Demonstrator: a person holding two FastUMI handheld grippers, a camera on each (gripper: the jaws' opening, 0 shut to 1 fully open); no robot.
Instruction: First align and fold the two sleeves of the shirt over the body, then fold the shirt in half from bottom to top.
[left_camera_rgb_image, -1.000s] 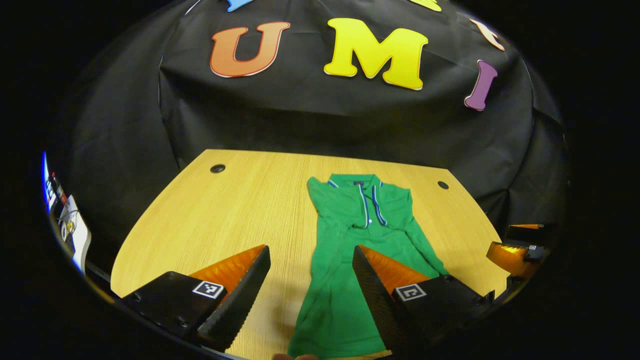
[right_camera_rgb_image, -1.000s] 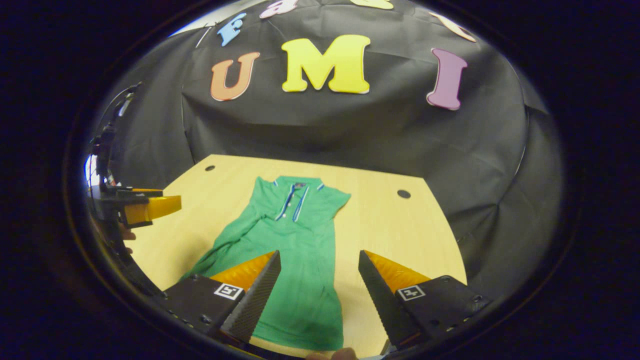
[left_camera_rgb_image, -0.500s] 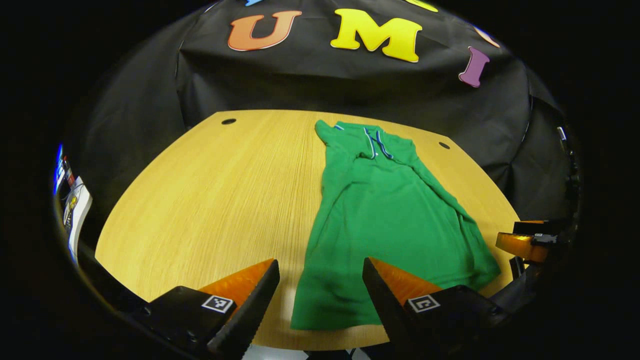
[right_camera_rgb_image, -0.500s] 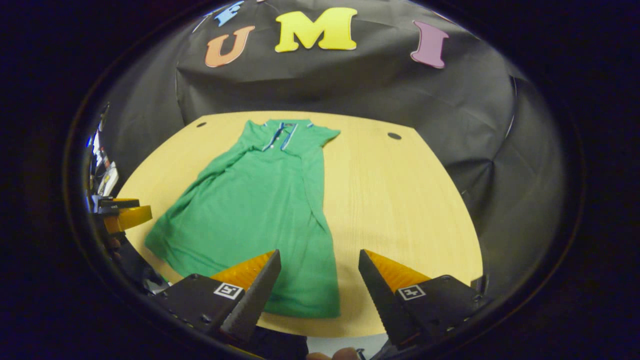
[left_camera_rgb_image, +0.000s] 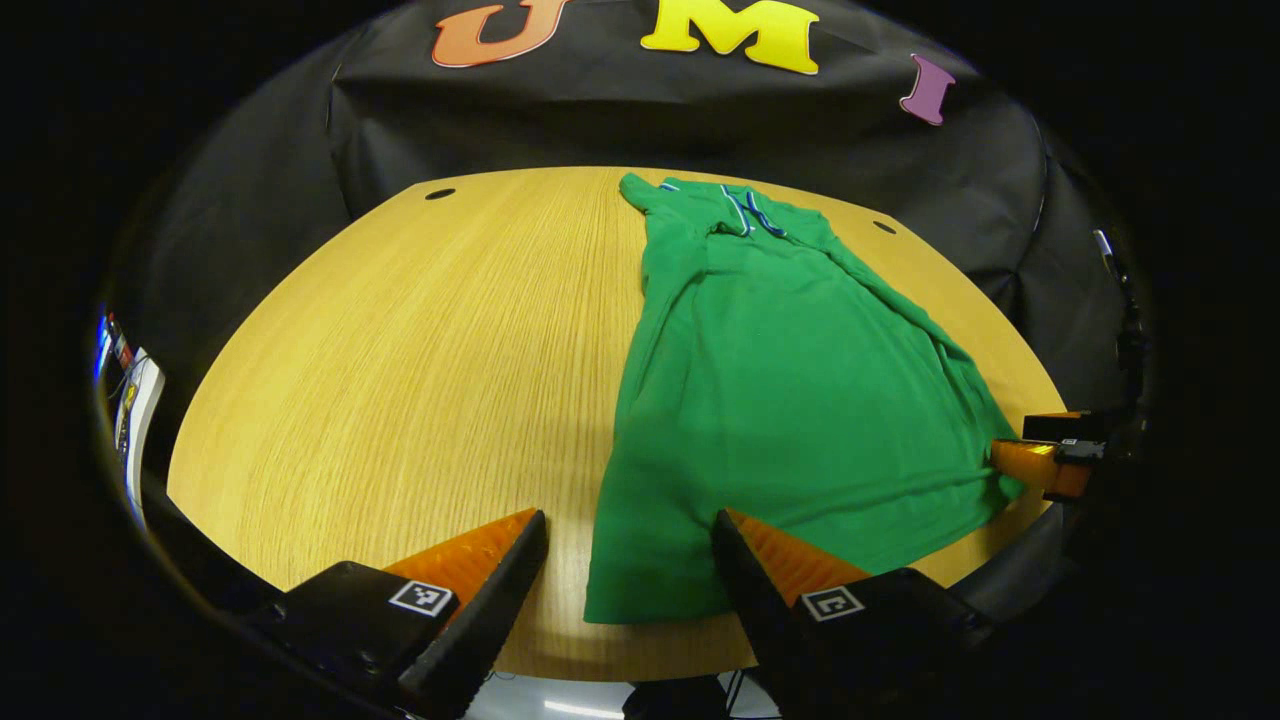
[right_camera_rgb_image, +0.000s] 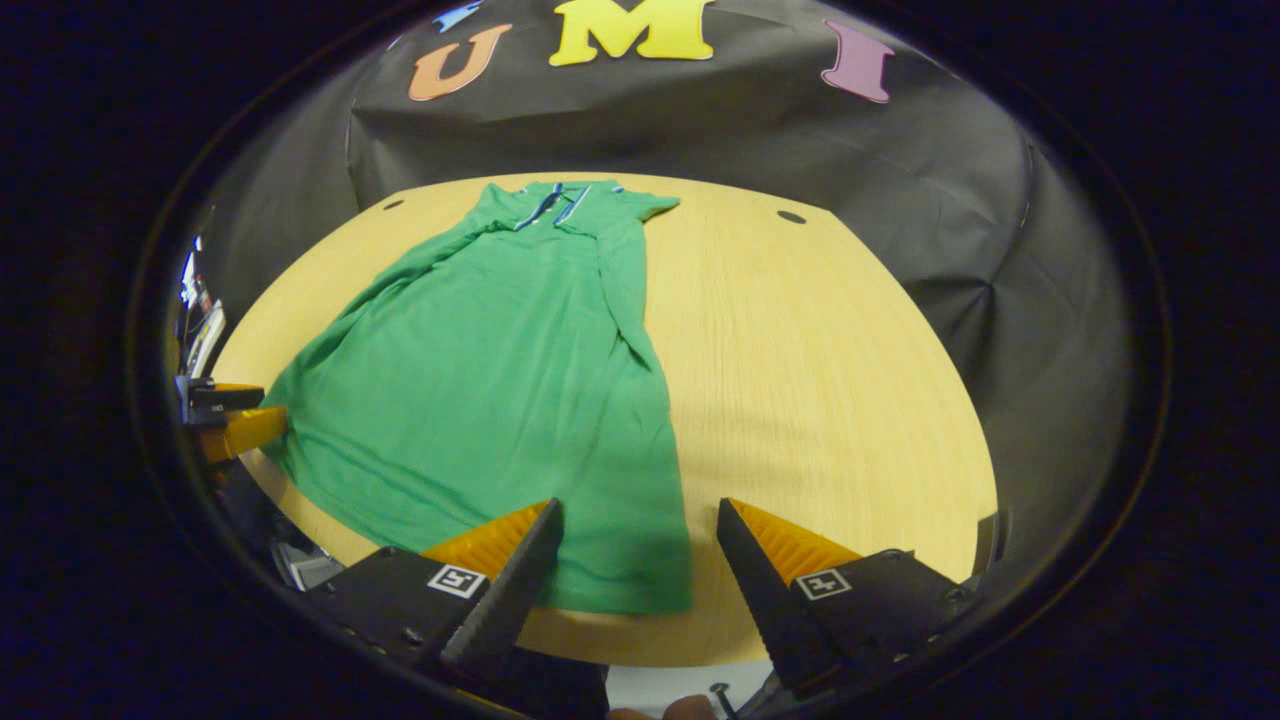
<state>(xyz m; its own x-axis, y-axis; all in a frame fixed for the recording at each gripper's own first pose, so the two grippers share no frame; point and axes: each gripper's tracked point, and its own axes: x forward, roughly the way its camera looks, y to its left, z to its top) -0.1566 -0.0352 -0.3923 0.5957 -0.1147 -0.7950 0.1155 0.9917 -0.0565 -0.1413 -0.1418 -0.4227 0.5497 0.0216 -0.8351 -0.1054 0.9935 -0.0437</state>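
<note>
Left gripper (left_camera_rgb_image: 628, 560) sits low at the near edge of the bench (left_camera_rgb_image: 400, 340), jaws wide apart, nothing between them; the near left corner of the shirt hem lies just past the gap. Right gripper (right_camera_rgb_image: 635, 560) likewise at the near edge, jaws wide and holding nothing, with the hem's right corner just ahead of its left finger. In the left gripper view the right gripper shows far off at the right rim, next to the shirt's lower right corner; contact cannot be told. In the right gripper view the left gripper shows at the left rim, just beside the opposite hem corner.

One green shirt (left_camera_rgb_image: 790, 380) lies flat on the bench, hem toward the near edge, collar (left_camera_rgb_image: 740, 205) at the far edge. Collar has blue and white striping. Both sleeves are folded in over the body; the body flares wider toward the hem, a few long creases running down one side.

Two small dark holes in the bench near the far corners (left_camera_rgb_image: 440, 194) (left_camera_rgb_image: 884, 227). Black cloth wall (right_camera_rgb_image: 700, 130) behind.
</note>
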